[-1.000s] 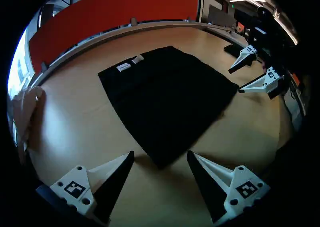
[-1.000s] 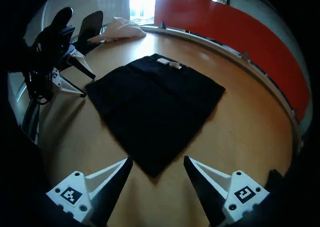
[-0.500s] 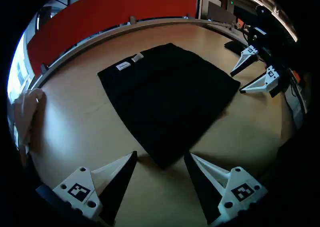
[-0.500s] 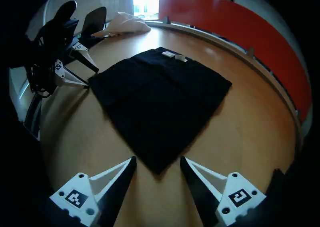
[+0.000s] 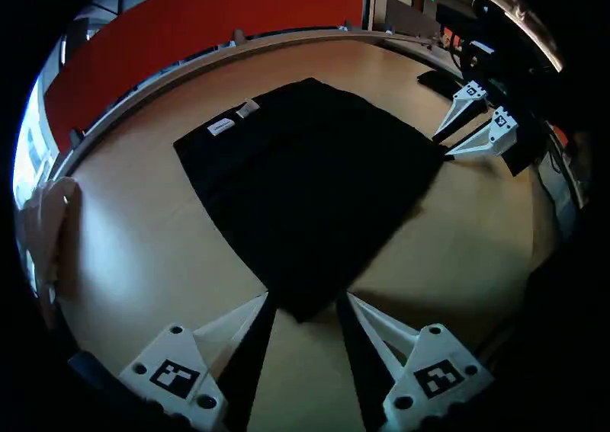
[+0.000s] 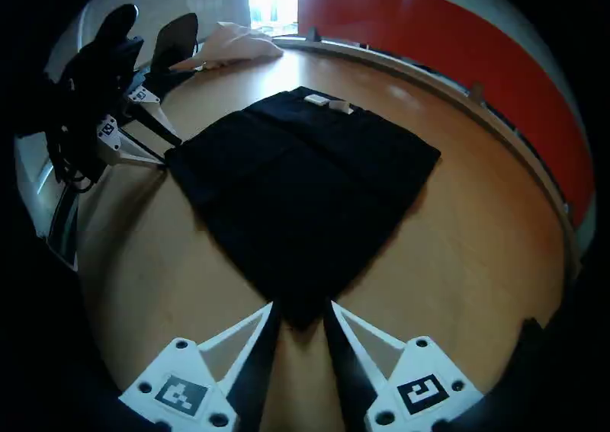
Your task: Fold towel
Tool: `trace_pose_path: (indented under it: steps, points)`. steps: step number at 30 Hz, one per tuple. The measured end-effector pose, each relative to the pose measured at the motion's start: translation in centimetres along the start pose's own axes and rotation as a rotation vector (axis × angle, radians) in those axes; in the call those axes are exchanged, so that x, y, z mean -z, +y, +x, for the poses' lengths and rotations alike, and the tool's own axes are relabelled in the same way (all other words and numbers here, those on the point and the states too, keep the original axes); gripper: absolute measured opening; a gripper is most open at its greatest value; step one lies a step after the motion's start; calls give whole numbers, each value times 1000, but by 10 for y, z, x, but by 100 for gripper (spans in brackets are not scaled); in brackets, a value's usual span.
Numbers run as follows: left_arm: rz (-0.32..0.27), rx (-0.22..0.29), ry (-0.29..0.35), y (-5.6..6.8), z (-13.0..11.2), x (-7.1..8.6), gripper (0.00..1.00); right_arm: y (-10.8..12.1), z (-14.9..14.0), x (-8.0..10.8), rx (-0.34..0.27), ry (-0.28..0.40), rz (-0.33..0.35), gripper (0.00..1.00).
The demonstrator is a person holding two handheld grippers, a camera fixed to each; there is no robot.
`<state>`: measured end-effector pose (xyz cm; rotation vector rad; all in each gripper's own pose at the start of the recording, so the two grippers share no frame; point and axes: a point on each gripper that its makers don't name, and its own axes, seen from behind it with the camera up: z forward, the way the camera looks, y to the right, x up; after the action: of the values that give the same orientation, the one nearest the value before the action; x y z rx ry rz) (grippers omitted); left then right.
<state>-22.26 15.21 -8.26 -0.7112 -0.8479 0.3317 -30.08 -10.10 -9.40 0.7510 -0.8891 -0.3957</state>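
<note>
Towel (image 5: 305,180) corners inside left claw (image 5: 303,301), right claw (image 6: 301,308) | chairs (image 6: 175,42), right gripper view

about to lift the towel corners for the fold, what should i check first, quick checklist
1. Towel lying flat on the table: ok.
2. Left gripper lined up on its corner: ok, the corner sits between its fingers.
3. Right gripper lined up on its corner: ok, same.
4. Both grips closed on the fabric: not ok, each gripper shows a gap and its fingers are not pressing.
5. Fingertips low enough to catch the fabric: cannot tell.
6. Fold path free: ok, the beige cloth lies at the table's far edge, apart from the towel.
</note>
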Motion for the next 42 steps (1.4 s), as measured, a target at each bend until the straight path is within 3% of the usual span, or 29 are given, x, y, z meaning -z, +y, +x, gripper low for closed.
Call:
trace_pose_path:
  steps: [6, 12, 18, 30, 42]
  points:
    - [5, 10, -2, -1, 0, 1, 49, -2, -1, 0, -2, 1, 2, 27]
    - [14, 29, -11, -4, 0, 0, 23, -7, 0, 1, -4, -1, 18, 19]
    - [-3, 50, -10, -1, 2, 2, 17, -12, 2, 2, 0, 9, 29, 15]
    - [13, 66, 20, -4, 17, 14, 17, -8, 17, 15, -30, 53, 12, 14]
    - [20, 119, 50, -5, 40, 47, 17, -10, 40, 42, -32, 102, 8, 14]
